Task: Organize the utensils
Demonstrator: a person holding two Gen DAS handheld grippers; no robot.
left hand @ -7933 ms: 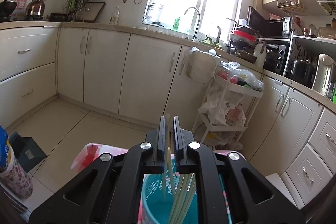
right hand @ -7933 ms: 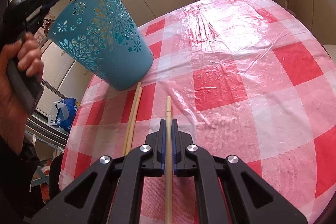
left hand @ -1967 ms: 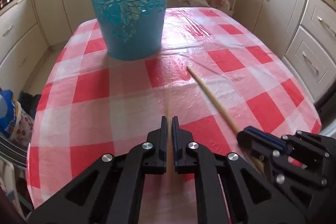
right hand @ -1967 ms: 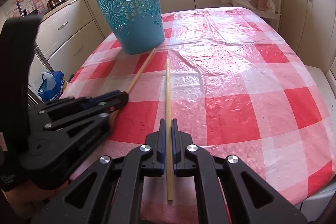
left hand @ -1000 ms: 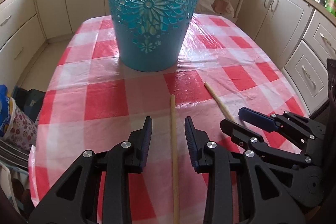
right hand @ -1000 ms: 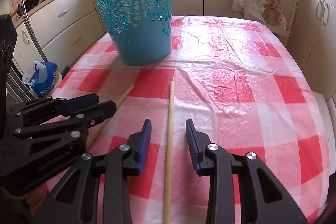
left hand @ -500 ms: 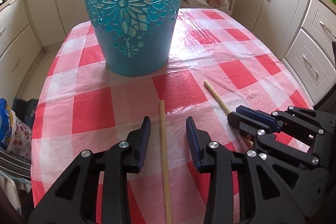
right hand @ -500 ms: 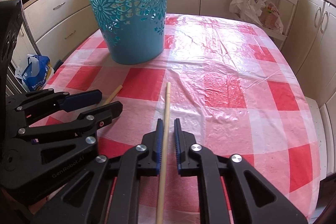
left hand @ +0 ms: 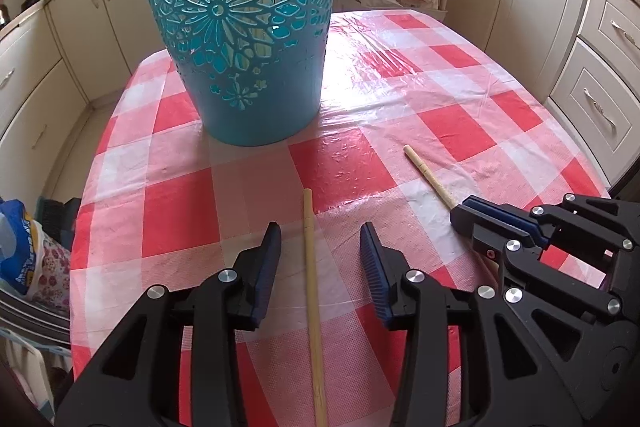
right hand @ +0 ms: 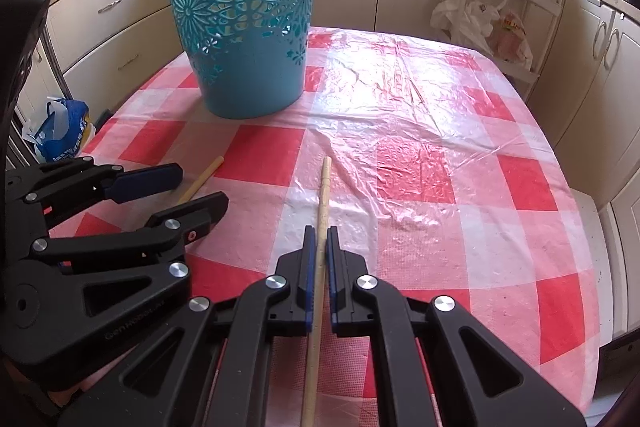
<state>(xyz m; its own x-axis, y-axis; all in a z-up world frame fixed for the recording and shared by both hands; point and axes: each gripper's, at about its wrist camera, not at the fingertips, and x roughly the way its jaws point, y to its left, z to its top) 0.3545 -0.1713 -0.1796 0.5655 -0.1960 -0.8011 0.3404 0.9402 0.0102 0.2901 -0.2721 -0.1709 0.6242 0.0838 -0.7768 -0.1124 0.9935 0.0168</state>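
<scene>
The right gripper [right hand: 318, 247] has its fingers pressed together on a chopstick [right hand: 323, 195], gripping it well back from the far tip, so a long part sticks out ahead of the pads and a shorter part runs back under the gripper body. The left gripper [left hand: 320, 247] has its fingers apart and opening wider, with a second chopstick [left hand: 309, 251] lying flat between them on the checked tablecloth [left hand: 460, 123] — the pads do not touch it.

The main risk on the right is the off-centre hold: lifted, the stick could swing or slip in the pads, and its long front end could catch the wall of the blue basket [right hand: 248, 27] instead of clearing the rim. A knock there could also tip or push the basket, which stands upright at the far side of the table.

On the left, the stick sits nearer the left finger than the right, so closing the jaws may roll it sideways or pinch it askew. The tablecloth's plastic cover looks slick and wrinkled — the stick could skid.

The two grippers are just beside each other, so they might bump when either lifts.
</scene>
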